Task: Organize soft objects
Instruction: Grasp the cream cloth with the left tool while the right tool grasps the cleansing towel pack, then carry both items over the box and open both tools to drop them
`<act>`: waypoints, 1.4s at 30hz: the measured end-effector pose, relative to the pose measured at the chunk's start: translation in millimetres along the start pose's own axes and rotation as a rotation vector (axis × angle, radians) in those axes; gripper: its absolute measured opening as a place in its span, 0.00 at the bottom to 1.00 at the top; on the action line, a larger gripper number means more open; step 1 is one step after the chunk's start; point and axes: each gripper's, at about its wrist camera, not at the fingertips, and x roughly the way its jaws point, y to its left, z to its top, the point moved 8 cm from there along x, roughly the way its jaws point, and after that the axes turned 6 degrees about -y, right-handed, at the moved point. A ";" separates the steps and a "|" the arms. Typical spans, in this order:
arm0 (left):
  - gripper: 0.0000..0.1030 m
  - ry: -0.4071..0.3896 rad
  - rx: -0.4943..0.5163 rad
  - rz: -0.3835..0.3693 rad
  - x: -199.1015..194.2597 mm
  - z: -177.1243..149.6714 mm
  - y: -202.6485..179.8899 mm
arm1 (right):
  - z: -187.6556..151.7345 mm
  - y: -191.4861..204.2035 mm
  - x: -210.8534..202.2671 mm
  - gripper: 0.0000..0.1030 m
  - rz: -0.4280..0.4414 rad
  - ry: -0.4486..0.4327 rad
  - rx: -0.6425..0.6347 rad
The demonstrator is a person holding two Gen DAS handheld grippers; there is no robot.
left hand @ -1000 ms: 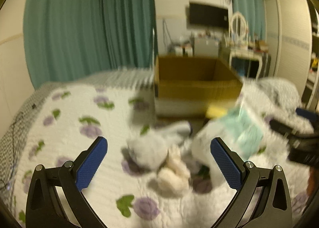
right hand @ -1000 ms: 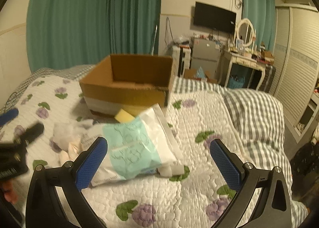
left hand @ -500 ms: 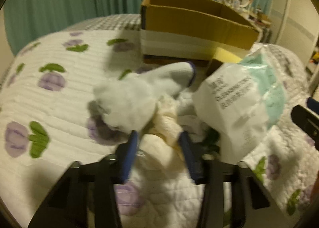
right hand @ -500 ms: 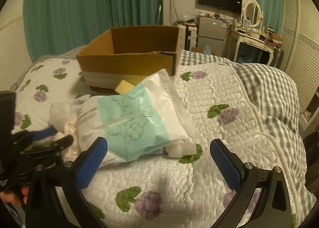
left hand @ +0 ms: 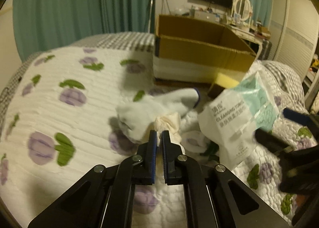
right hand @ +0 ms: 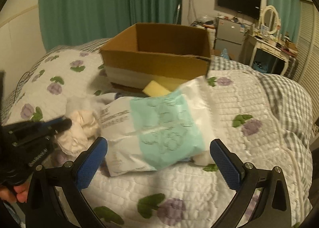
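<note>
My left gripper (left hand: 159, 134) is shut on a cream cloth (left hand: 168, 123) lying on the bed; the cloth also shows in the right wrist view (right hand: 79, 126), with the left gripper (right hand: 59, 123) on it. A white sock with a blue cuff (left hand: 159, 106) lies beside the cloth. A white and mint pack of cleansing towels (right hand: 157, 130) lies in front of my right gripper (right hand: 158, 158), which is open and empty just short of it. The pack also shows in the left wrist view (left hand: 241, 118). An open cardboard box (right hand: 159, 56) stands behind.
A yellow sponge (right hand: 155, 89) lies against the box's front. A small white piece (right hand: 201, 160) lies by the pack's right end. The quilt (right hand: 239, 104) has purple flowers; a grey checked blanket (right hand: 285, 96) lies right. A dresser (right hand: 267, 52) stands beyond.
My left gripper has closed from wide open onto the cream cloth. My right gripper has moved closer to the towel pack and stays open.
</note>
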 end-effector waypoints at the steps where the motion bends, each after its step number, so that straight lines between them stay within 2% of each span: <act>1: 0.04 -0.008 0.007 0.009 -1.1 3.2 1.6 | -1.8 4.1 4.3 1.00 0.010 0.011 -0.007; 4: 0.04 -0.021 0.021 0.025 -4.3 6.6 4.2 | -10.1 16.9 21.6 1.00 0.033 0.054 -0.029; 11: 0.04 -0.023 0.008 0.024 -3.1 6.6 6.5 | -24.5 26.0 53.1 1.00 0.003 0.106 -0.095; 12: 0.04 -0.024 0.008 0.023 -4.5 6.5 5.5 | -26.4 26.3 54.8 0.97 -0.001 0.113 -0.103; 14: 0.04 -0.026 0.008 0.015 -5.8 6.7 3.7 | -30.8 26.3 56.5 0.86 -0.004 0.123 -0.121; 15: 0.04 -0.026 0.007 0.007 -6.8 6.8 2.8 | -32.7 26.0 55.4 0.72 0.016 0.124 -0.112; 16: 0.04 -0.028 0.008 0.002 -7.8 7.3 1.5 | -35.0 24.3 52.9 0.63 0.028 0.125 -0.097; 17: 0.04 -0.033 0.011 0.003 -9.1 8.2 0.6 | -36.1 21.7 50.0 0.58 0.026 0.123 -0.089; 19: 0.04 -0.040 0.013 0.000 -11.8 10.6 -0.3 | -37.4 19.0 44.4 0.36 0.034 0.119 -0.084; 21: 0.04 -0.044 0.014 -0.004 -14.6 13.4 -1.3 | -37.0 16.4 33.9 0.25 0.042 0.104 -0.074; 22: 0.04 -0.046 0.012 -0.006 -17.1 15.2 -2.1 | -36.2 16.0 29.2 0.22 0.036 0.097 -0.081; 25: 0.04 -0.054 0.011 -0.010 -26.3 17.9 -4.8 | -29.8 15.0 8.9 0.19 0.045 0.075 -0.087; 31: 0.04 -0.090 0.028 -0.039 -57.4 32.8 -17.4 | 1.1 12.6 -46.4 0.18 0.062 -0.028 -0.101; 37: 0.04 -0.153 0.070 -0.084 -89.7 74.2 -32.3 | 42.3 2.3 -92.6 0.18 0.089 -0.081 -0.118; 42: 0.04 -0.206 0.087 -0.101 -97.4 120.5 -38.4 | 92.1 -14.9 -117.1 0.18 0.108 -0.147 -0.128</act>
